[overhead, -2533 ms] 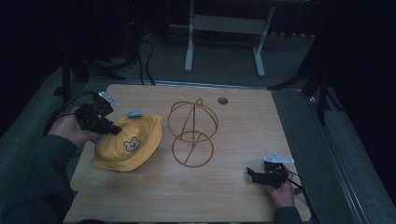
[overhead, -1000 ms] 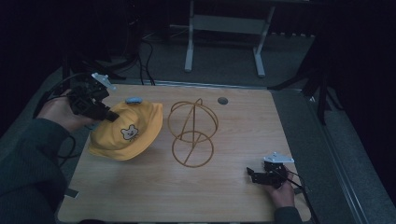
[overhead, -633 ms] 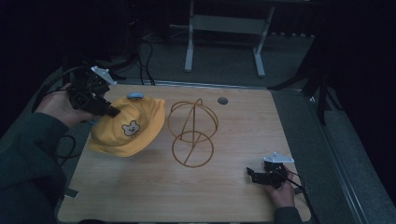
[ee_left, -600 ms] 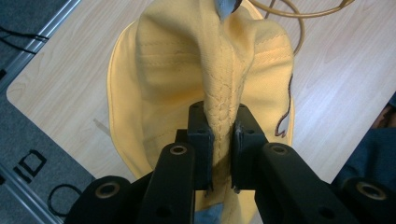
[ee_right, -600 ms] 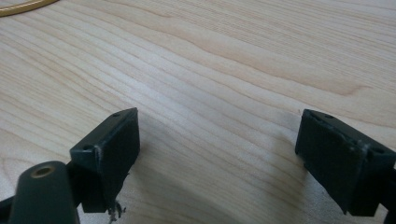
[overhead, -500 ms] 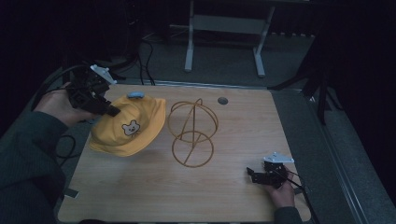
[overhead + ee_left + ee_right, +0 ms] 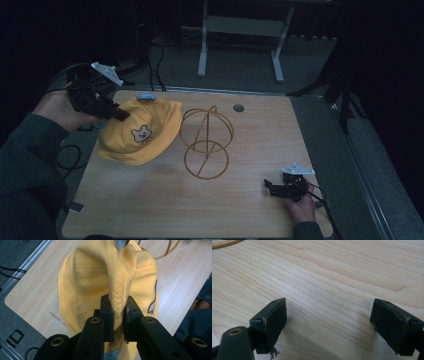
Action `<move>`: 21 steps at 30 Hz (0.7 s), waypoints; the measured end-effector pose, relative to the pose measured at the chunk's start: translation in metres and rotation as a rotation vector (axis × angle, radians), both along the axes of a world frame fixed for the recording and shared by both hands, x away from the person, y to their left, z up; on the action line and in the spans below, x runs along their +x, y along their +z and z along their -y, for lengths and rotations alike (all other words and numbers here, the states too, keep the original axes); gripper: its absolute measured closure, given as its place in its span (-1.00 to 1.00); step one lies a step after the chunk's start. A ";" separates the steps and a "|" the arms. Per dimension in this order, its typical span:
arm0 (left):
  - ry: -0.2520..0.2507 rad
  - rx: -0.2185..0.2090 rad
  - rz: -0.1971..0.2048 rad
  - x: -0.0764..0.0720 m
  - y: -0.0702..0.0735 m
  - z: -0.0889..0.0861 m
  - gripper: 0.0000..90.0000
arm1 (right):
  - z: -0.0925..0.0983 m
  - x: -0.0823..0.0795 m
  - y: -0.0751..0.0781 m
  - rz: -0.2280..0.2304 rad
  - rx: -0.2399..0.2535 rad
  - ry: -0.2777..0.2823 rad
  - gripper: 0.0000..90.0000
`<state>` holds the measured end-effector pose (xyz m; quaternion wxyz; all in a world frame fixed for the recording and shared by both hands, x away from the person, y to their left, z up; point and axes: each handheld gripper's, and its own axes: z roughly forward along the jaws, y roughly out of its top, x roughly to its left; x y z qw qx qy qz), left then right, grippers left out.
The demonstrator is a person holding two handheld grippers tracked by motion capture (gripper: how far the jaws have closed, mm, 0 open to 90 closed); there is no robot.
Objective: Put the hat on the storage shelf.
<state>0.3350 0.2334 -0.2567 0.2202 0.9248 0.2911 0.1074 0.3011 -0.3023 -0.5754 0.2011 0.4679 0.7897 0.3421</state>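
The left gripper point(image 7: 117, 315), raised at the wooden table's point(image 7: 250, 210) far left corner, pinches a fold of a yellow hat point(image 7: 140, 132) between its jaws; the hat hangs from them, just left of a gold wire stand point(image 7: 206, 142). Near the table's right front corner, the right gripper point(image 7: 329, 322) rests with jaws wide apart.

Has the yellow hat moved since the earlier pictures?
Yes. The yellow hat, pinched by the left gripper, has lifted and shifted toward the table's far edge, beside the unmoved wire stand.
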 end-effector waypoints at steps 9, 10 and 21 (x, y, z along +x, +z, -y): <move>-0.032 -0.020 0.017 0.000 0.013 0.005 0.78 | 0.000 0.000 0.000 0.000 0.000 0.000 -0.69; -0.034 -0.024 0.018 0.000 0.014 0.006 0.78 | 0.000 0.000 0.000 0.000 0.000 0.000 -0.69; -0.067 -0.033 0.031 0.005 0.030 0.022 0.78 | 0.000 0.000 0.000 -0.001 0.000 -0.001 -0.69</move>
